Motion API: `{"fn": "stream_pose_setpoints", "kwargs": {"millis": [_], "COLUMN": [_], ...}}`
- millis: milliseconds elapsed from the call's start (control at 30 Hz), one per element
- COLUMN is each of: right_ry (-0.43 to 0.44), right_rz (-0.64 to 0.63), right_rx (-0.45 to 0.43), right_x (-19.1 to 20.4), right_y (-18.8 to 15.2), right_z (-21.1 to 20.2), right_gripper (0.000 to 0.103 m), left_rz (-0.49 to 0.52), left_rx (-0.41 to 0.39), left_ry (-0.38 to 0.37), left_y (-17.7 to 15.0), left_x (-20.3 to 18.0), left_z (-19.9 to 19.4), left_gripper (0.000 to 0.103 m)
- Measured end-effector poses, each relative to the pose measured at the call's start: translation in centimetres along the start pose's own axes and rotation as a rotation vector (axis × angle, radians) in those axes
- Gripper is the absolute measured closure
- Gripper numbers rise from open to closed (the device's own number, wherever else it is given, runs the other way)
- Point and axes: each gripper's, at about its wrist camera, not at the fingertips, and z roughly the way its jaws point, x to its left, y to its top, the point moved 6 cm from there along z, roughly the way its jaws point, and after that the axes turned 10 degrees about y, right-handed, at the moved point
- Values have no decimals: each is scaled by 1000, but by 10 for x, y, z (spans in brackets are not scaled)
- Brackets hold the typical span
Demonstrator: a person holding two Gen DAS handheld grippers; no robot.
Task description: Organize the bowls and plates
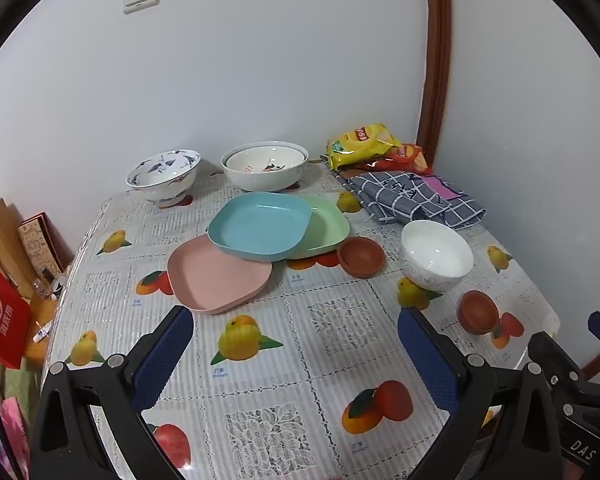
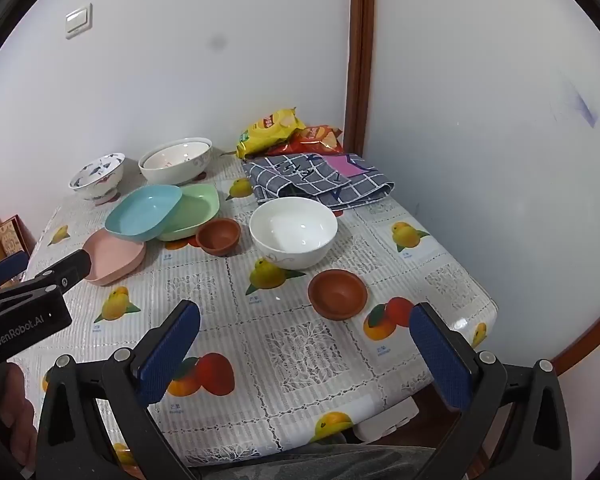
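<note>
Three flat plates lie overlapped mid-bench: a blue plate (image 1: 259,225) rests on a pink plate (image 1: 219,280) and a green plate (image 1: 324,229), so the blue one likely has to come off first, gripped by its raised near rim and lifted level to avoid dragging the others. The left hand-held gripper (image 1: 296,364) hangs over the near part of the bench (image 1: 268,364), jaws spread wide and holding nothing; the right hand-held gripper (image 2: 304,356) is likewise wide apart and empty. The plates look like smooth, light plastic with rounded corners. A white bowl (image 2: 293,232) and two small brown bowls (image 2: 338,294) (image 2: 219,236) sit to the right, apart; two larger patterned bowls stand near the wall.
</note>
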Motion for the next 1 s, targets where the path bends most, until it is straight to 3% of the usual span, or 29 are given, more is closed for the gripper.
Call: {"fn": "stream_pose_setpoints", "kwargs": {"millis": [167,1000], "right_ry": [-1,13], "right_rz": [-5,-7], "right_rx": [-14,-16], "right_x": [5,9], "right_y": [3,7], "right_z": [-1,-7], "right_gripper": [0,0], "left_rz": [-12,-28], "left_rx": [-50,-33], "left_ry": [-10,-20], "left_y": [-2,-2], "left_x": [-6,2], "left_z": [-16,-12], "left_gripper": [0,0]}}
